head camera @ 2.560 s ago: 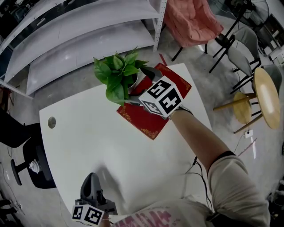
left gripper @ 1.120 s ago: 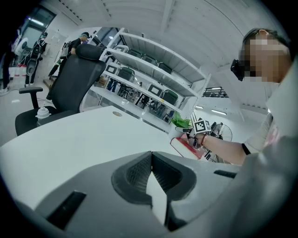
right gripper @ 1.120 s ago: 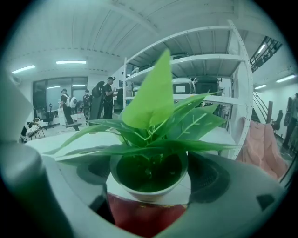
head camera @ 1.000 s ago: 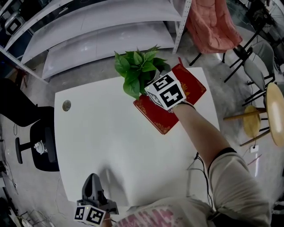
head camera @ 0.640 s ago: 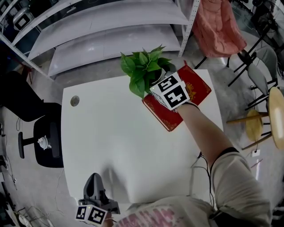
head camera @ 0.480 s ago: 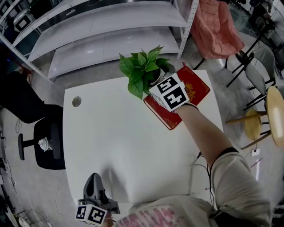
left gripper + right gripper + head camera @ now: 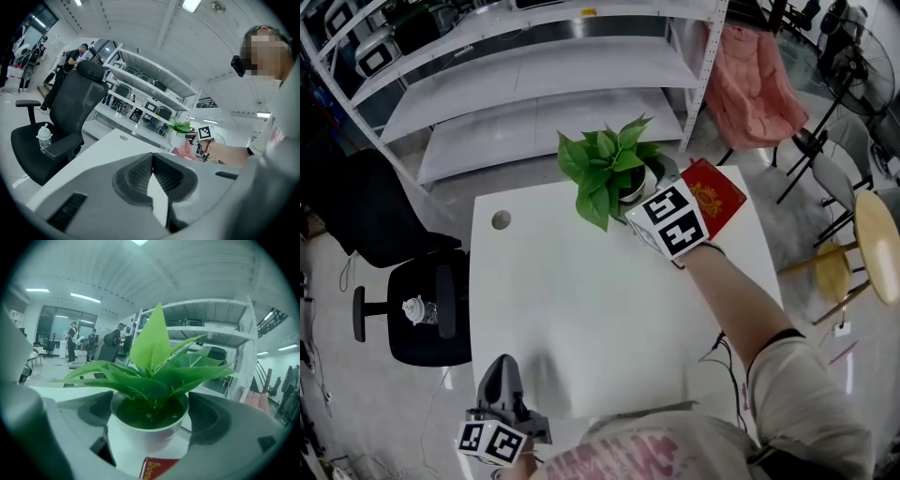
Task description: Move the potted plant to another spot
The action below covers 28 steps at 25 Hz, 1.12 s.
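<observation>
Two grippers showed in the head view, well apart. The right gripper (image 7: 639,191) reached to the far side of the white table (image 7: 581,309). The left gripper (image 7: 503,370) hung over the near edge, close to the person's body.

The right gripper's view showed its jaws standing one on each side of the potted plant (image 7: 154,376), pressed against the round white pot (image 7: 146,434) and pinching it. The plant stood upright, its long axis running straight up from the pot. Its tallest leaf (image 7: 151,341) pointed at the ceiling, while the lower leaves spread sideways to left and right. From the head view the foliage fanned out over the pot, and one large leaf (image 7: 594,202) hung toward the person.

The plant sat at the table's far edge, toward the right corner, just beside a red book (image 7: 713,196). That book lay slantwise near the corner, partly under the gripper's marker cube (image 7: 674,221), and a corner of it showed low in the right gripper's view, in front of the pot. Whether the pot rested on the table or hung just above it could not be told.

The left gripper's view showed its ribbed pads (image 7: 138,172) pressed together at the tips with nothing between them.

A black office chair (image 7: 412,281) stood off the table's left side, and metal shelving (image 7: 534,75) stood behind the plant.
</observation>
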### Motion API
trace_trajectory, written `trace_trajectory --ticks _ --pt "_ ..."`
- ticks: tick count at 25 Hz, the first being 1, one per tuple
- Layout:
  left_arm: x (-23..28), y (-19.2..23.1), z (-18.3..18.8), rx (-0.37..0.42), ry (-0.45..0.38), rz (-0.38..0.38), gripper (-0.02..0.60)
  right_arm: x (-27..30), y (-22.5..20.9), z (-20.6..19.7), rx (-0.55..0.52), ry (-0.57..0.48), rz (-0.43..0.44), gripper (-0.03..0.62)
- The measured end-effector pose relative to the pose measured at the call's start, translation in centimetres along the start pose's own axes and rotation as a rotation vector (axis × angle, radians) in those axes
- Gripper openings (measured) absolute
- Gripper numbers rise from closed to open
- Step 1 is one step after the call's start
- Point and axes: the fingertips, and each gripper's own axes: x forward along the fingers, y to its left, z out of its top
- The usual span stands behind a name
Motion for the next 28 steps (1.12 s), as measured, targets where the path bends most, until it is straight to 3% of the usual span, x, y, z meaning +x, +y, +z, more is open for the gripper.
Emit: trace_trajectory --ticks 9,16,22,28 --pt "-2.9 0.5 5.5 0.043 -0.096 -0.131 0.003 -5.2 8.0 7.8 -0.018 -0.117 -0.012 0.515" --pt "-5.8 0.1 8.2 0.062 -0.132 -0.201 0.003 -9.6 13.0 11.5 -0.013 -0.183 -0.023 0.515" --pt "-7.9 0.5 9.4 0.051 -0.152 -0.219 0.003 -12.7 16.1 12.6 0.018 -0.206 -0.026 0.514" --pt "-9.9 2.0 8.3 0.039 -0.165 -0.239 0.003 -14.3 20.2 11.2 0.072 -0.217 -0.028 0.514"
